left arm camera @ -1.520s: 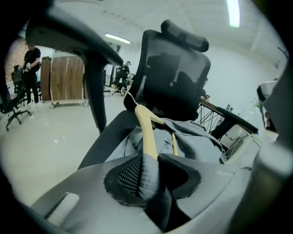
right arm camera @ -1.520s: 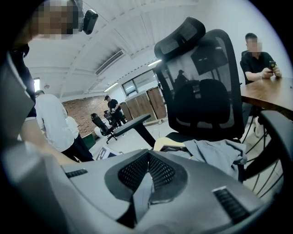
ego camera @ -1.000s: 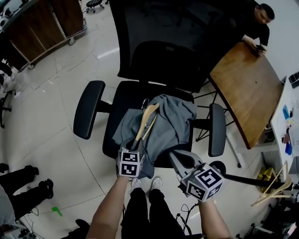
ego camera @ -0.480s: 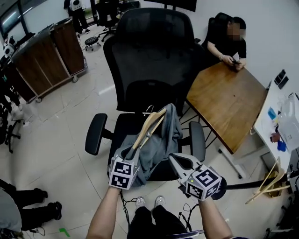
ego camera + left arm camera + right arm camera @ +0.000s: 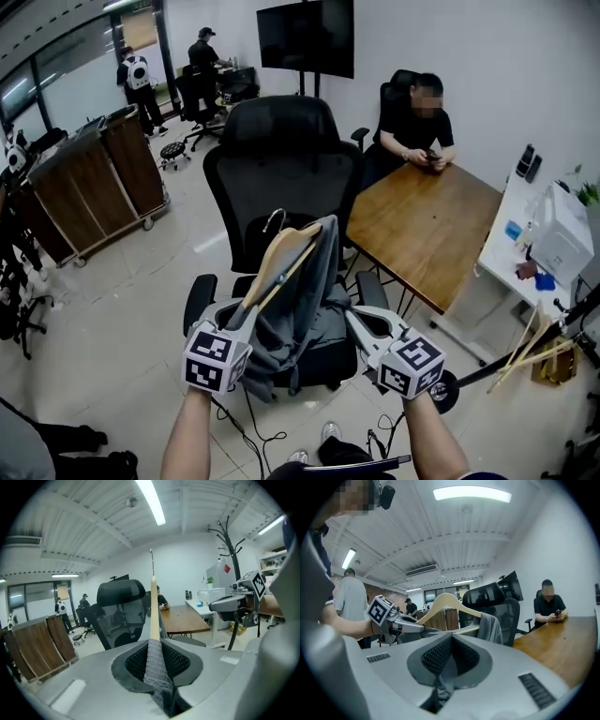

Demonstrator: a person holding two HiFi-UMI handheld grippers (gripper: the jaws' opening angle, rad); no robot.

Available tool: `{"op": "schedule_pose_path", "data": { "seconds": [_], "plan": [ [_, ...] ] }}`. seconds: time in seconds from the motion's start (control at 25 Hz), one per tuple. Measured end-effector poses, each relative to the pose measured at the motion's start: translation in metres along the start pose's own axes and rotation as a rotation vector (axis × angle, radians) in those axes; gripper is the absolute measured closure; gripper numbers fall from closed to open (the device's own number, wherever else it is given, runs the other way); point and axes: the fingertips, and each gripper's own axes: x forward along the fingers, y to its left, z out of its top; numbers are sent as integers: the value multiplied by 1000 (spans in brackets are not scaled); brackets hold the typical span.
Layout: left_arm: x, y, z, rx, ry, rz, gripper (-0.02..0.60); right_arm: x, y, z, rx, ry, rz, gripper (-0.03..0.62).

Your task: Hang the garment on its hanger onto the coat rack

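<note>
A wooden hanger (image 5: 279, 261) with a metal hook (image 5: 272, 218) carries a grey garment (image 5: 314, 305) in the air, above the seat of a black office chair (image 5: 281, 159). My left gripper (image 5: 242, 319) is shut on the hanger's lower end together with a fold of the cloth; in the left gripper view the wooden arm (image 5: 153, 611) rises straight from the pads. My right gripper (image 5: 359, 322) is shut on the garment's right side, with grey cloth (image 5: 439, 688) bunched between its jaws. A black tree-shaped coat rack (image 5: 230, 543) stands at the right.
A wooden table (image 5: 427, 225) with a seated person (image 5: 412, 117) is behind the chair on the right. A white desk (image 5: 548, 248) lines the right wall, a brown cabinet cart (image 5: 94, 178) stands left. Cables (image 5: 248, 431) lie on the floor by my feet.
Both grippers have risen, lifting the hanger and the garment off the chair seat. The hanger now stands steeper, and the head view has tilted up to take in the room.
</note>
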Motion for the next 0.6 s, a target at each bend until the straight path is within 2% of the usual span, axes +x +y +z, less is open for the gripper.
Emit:
{"op": "schedule_pose_path", "data": {
  "seconds": [0.2,0.6],
  "plan": [
    [-46,9,45,60,-113,-47,514,-24,24,17,-28,-40,-87,591],
    [-149,-2,114,172,-246,-200,514,-73,85,57,-99,-138,-225,591]
  ]
}}
